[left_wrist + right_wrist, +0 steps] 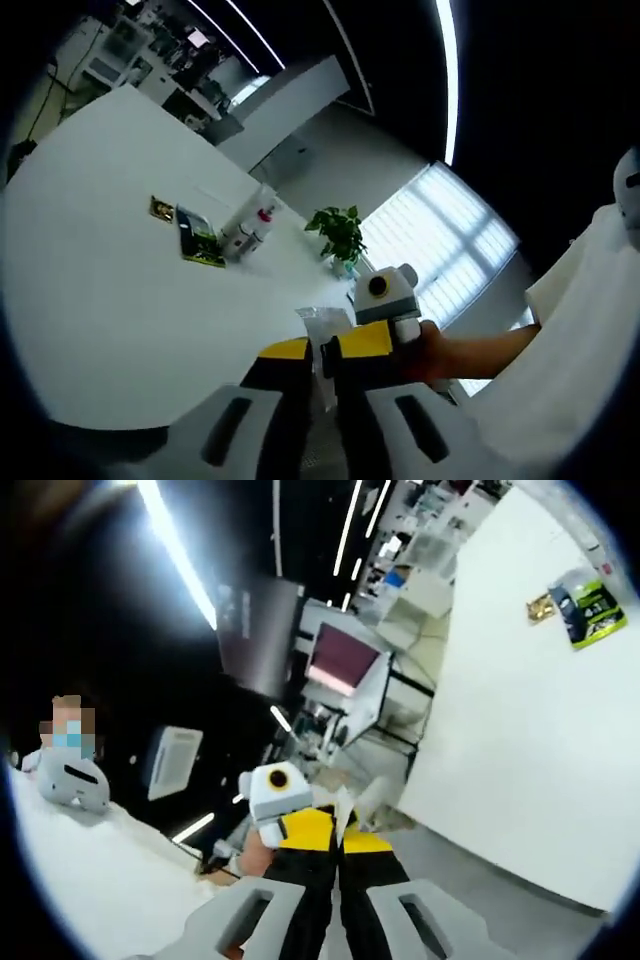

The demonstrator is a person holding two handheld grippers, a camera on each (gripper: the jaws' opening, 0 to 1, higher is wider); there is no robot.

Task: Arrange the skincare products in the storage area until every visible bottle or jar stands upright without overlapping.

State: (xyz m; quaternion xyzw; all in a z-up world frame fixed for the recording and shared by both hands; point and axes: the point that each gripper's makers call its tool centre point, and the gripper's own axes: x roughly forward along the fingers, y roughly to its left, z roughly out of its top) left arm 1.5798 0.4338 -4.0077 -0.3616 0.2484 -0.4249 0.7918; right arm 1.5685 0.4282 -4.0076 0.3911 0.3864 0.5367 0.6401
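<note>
2 bottles (250, 232) stand upright on the white table (110, 300), close together near its far edge, with a dark green packet (200, 240) and a small gold sachet (161, 208) lying flat just beside them. In the left gripper view the left gripper (325, 420) has its jaws almost pressed together, nothing between them, and the bottles sit well ahead and a bit left of it. The right gripper (335, 910) also looks nearly closed and empty, aimed past the table edge. I'd guess left is nearer, and both are still well apart from the products.
</note>
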